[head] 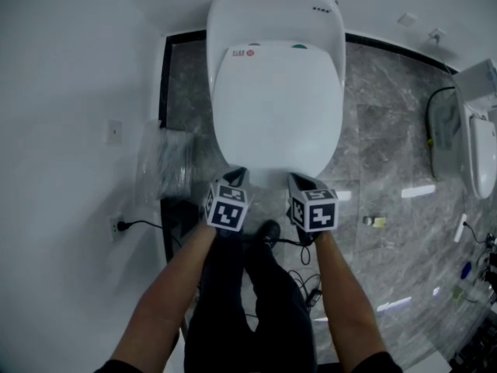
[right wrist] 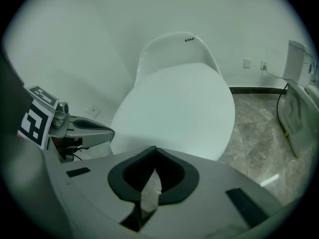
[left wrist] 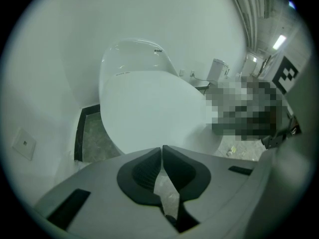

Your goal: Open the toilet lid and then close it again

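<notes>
We are holding both claws pressed together at the front of the shut toilet lid [head: 277, 115].
The left gripper [head: 235, 177] and the right gripper [head: 300, 182] are sitting side by side at 6 o'clock of the lid, which is lying flat on the toilet [head: 256, 14]. Each gripper's jaws are meeting at the tips with nothing between them and pointing toward 12 o'clock. We cannot tell whether they are touching the lid. A clear plastic bag [head: 163, 162] is lying at 9 o'clock of the toilet, on the grey floor [head: 388, 130].

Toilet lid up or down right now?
Down. The lid lies flat, its smooth white top facing up in all three views.
</notes>
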Demonstrator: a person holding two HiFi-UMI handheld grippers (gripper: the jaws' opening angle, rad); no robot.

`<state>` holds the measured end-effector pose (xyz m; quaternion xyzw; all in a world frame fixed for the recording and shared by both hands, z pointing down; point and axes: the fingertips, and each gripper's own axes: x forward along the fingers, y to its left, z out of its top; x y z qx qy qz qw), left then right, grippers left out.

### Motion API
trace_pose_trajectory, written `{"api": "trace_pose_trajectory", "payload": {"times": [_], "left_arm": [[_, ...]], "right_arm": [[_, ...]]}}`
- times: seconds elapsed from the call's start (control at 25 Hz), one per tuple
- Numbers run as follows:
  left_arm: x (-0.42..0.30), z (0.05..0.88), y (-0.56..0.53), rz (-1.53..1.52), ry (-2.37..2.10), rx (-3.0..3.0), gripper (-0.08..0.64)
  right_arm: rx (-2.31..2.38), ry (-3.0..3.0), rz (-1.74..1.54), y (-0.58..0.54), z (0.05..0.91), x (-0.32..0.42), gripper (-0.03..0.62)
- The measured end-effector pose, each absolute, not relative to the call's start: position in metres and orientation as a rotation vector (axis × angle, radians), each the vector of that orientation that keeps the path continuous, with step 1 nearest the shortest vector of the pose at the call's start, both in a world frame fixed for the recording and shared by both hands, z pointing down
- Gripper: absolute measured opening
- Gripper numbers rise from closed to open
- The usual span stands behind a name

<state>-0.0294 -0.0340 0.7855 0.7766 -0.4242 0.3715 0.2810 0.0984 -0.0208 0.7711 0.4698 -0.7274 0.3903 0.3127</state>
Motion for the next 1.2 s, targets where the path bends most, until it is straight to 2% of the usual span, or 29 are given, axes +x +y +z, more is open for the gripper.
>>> {"api": "trace_pose_trajectory", "payload": {"times": [0.2,0.44,0.72,1.2], "left_arm": [[-0.033,0.766,-0.036,0.971,-1.160,2.084,0.023],[-0.027,0.691,-0.044,0.834,-1.167,2.193,0.008],[-0.013,0.565,-0.051,0.730,-1.152,2.401,0.008],[-0.047,0.384,-0.001,0.445,-1.128,2.581,0.006]], "right_arm": [[1.256,-1.960,1.018,-0.021,0.759,0.097,0.011],[1.291,-2.073,1.011,-0.029,0.704,0.078,0.011],[1.388,-2.205,0.927,-0.036,0.585,0.064,0.011],[1.623,-2.385,0.666,0.014,0.376,0.033,0.009]]}}
